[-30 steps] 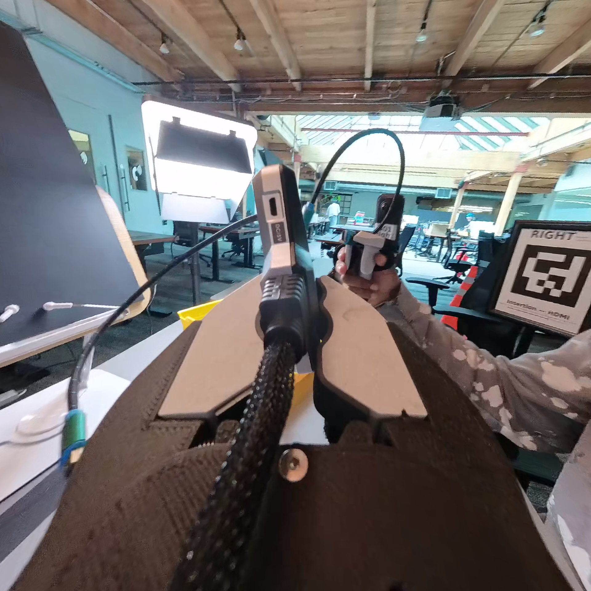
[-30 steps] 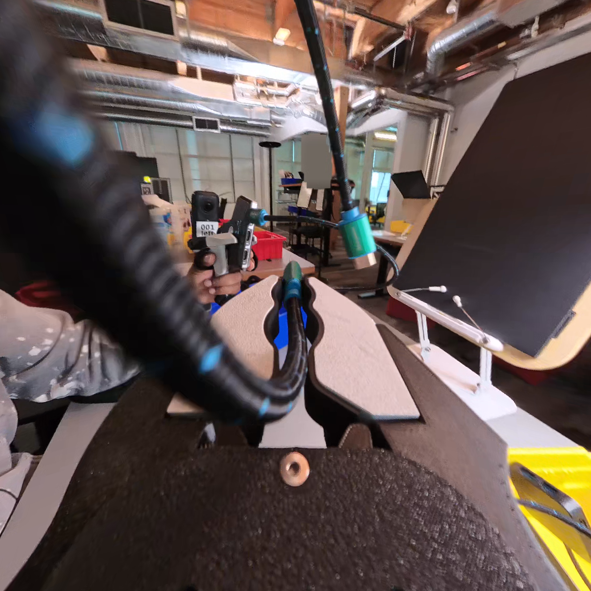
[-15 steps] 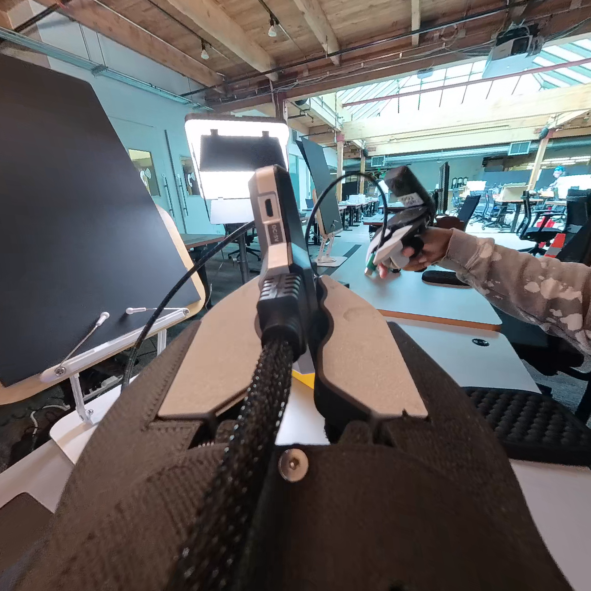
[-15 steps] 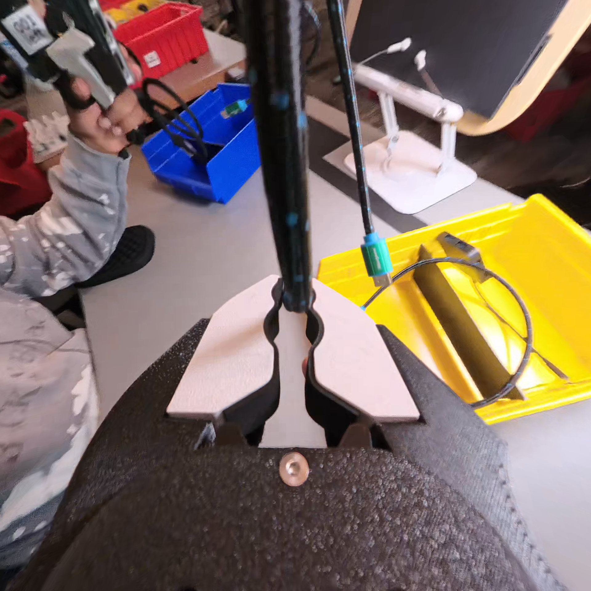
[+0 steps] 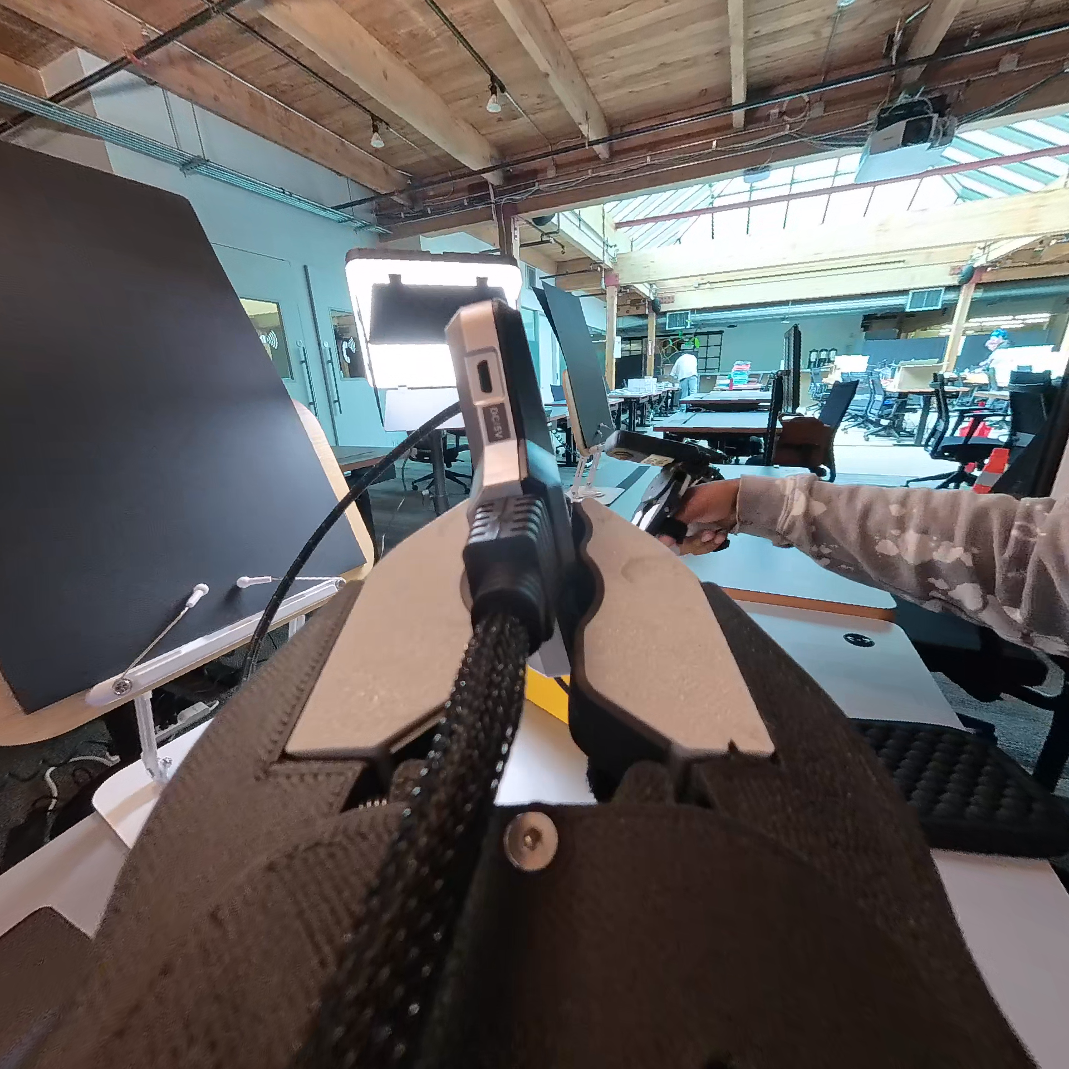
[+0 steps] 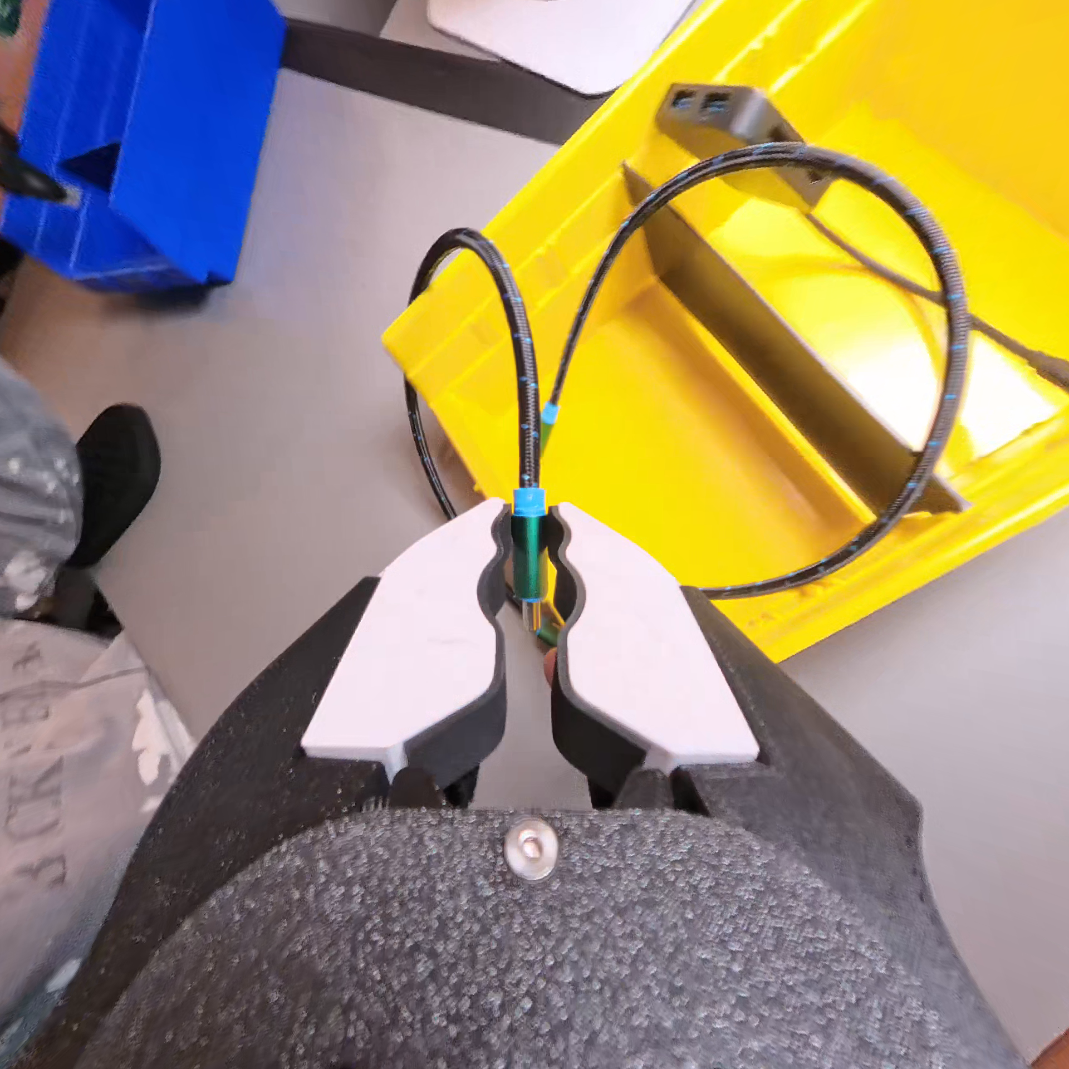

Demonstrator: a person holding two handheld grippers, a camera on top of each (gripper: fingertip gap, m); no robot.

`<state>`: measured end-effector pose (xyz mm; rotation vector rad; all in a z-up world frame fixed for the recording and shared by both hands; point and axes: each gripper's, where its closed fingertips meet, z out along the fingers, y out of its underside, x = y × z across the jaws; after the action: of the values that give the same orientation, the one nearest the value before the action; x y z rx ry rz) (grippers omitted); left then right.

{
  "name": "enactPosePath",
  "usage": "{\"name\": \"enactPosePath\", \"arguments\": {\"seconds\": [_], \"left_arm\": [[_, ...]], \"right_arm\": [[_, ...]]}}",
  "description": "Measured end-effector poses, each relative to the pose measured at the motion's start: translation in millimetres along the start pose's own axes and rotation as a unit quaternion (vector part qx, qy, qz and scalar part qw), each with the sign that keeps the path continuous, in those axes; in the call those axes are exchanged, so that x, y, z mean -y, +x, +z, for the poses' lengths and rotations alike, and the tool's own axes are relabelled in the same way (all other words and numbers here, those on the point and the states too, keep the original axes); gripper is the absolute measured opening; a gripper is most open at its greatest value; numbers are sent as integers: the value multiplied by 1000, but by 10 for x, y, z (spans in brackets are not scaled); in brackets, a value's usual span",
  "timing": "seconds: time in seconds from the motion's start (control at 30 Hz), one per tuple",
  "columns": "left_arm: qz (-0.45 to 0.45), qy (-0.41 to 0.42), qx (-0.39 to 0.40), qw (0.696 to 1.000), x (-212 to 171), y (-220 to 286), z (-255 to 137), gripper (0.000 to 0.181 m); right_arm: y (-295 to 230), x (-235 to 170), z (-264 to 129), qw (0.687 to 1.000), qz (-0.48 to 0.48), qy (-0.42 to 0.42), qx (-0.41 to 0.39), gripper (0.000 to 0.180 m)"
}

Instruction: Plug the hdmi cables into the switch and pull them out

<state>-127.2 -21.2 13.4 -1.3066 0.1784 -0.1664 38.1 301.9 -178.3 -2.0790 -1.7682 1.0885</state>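
My left gripper (image 5: 523, 520) is shut on the switch (image 5: 494, 399), a silver and black box that stands upright between its fingers. A black HDMI plug (image 5: 506, 555) on a thick braided cable (image 5: 463, 752) sits in the switch's near end. A thin black cable (image 5: 324, 532) leaves the switch to the left. My right gripper (image 6: 531, 512) is shut on the green plug (image 6: 527, 555) of a thin blue-flecked cable (image 6: 867, 520), which loops over the yellow bin (image 6: 665, 463). The cable's other green end (image 6: 549, 425) hangs inside the bin. The right gripper also shows in the left wrist view (image 5: 665, 491), held by a hand.
A black hub (image 6: 734, 121) and a dark divider (image 6: 781, 347) lie in the yellow bin. A blue bin (image 6: 144, 144) stands at the far left on the grey table (image 6: 289, 405). A black board on a white stand (image 5: 144, 463) stands to the left.
My right gripper has tilted down toward the yellow bin, and its cable now loops into the bin instead of hanging from above. My left gripper still holds the switch.
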Motion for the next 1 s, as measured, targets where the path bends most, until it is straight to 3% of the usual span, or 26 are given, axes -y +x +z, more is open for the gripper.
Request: {"name": "enactPosePath", "arguments": {"seconds": [0.2,0.4,0.5,0.63,0.7,0.8,0.87,1.0], "left_arm": [[-3,4,2,1000,15,-41,-34,26],[-8,4,2,1000,12,-73,-53,25],[-10,4,2,1000,3,-80,-48,25],[-10,1,1,1000,-16,-70,-33,25],[-10,0,-2,1000,-13,-55,-31,25],[-11,2,-4,1000,-5,-49,-31,25],[-14,2,-5,1000,-12,-52,-28,25],[-15,-4,-5,1000,-48,-48,-5,25]], "right_arm": [[-93,408,-49,996,9,80,33,11],[-562,908,-441,978,-36,176,103,11],[-753,1137,-707,961,-57,244,116,11],[-528,1323,-1095,922,-18,381,69,11],[-287,1256,-1241,901,25,431,45,11],[145,936,-1150,896,83,435,-28,11],[400,646,-943,904,114,403,-85,11],[542,243,-621,933,73,295,-192,10]]}}
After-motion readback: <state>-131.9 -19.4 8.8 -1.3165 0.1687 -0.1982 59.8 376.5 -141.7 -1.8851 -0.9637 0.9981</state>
